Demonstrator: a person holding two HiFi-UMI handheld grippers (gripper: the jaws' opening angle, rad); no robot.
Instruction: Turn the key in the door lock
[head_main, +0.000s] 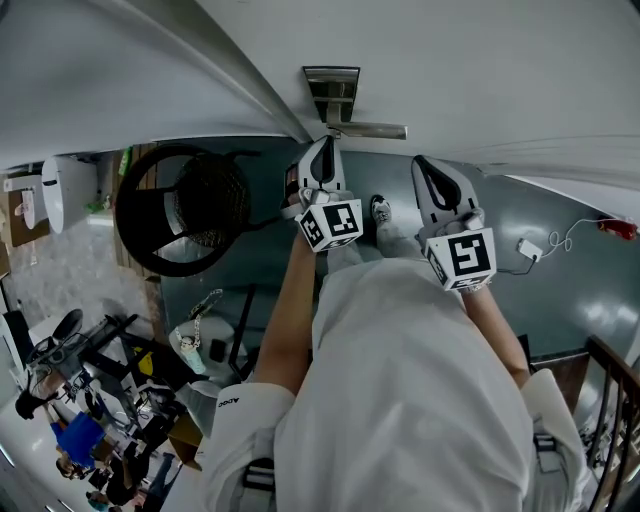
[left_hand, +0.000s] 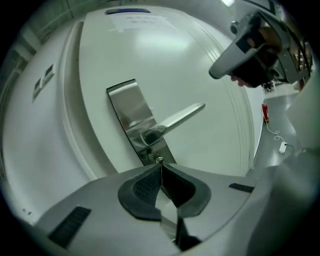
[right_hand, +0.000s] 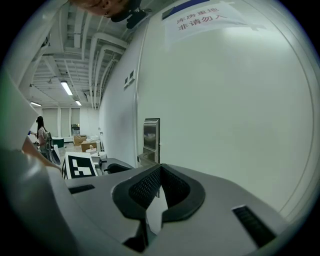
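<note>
A steel lock plate (left_hand: 131, 117) with a lever handle (left_hand: 181, 117) sits on the white door (left_hand: 200, 75). Just below the handle a small silver key head (left_hand: 159, 160) pokes out of the plate. My left gripper (left_hand: 160, 165) is shut with its tips pinched on that key, right up against the plate. In the head view the left gripper (head_main: 322, 165) reaches under the handle (head_main: 366, 130). My right gripper (head_main: 438, 185) hovers to the right of it, off the door. It is shut with nothing between its pads (right_hand: 145, 187). From there the lock plate (right_hand: 151, 134) shows edge-on.
A printed paper notice (right_hand: 200, 17) is stuck high on the door. On the floor below are a black round fan (head_main: 182, 210), a white plug with cable (head_main: 530, 248) and a dark railing (head_main: 612, 400). A person (right_hand: 40, 132) stands far down the hall.
</note>
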